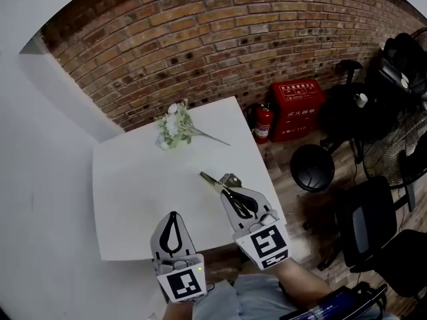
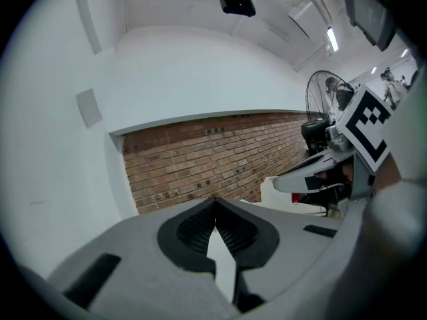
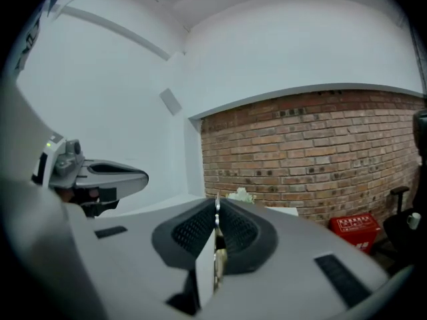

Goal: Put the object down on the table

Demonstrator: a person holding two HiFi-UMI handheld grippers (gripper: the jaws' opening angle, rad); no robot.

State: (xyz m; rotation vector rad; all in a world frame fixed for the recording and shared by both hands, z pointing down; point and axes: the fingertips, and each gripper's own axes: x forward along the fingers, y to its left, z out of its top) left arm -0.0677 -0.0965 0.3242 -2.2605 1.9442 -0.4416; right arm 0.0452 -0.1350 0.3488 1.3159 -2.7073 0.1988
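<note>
My right gripper is shut on a thin, brass-coloured metal tool that sticks out past the jaw tips toward the far left. It hangs over the right front part of the white table. In the right gripper view the tool shows edge-on, pinched between the black pads. My left gripper hovers near the table's front edge, shut, with nothing between its pads. Whether the tool touches the tabletop cannot be told.
A small bunch of white flowers lies at the table's far side. Behind is a brick wall. Right of the table are a fire extinguisher, a red box, a black stool and office chairs.
</note>
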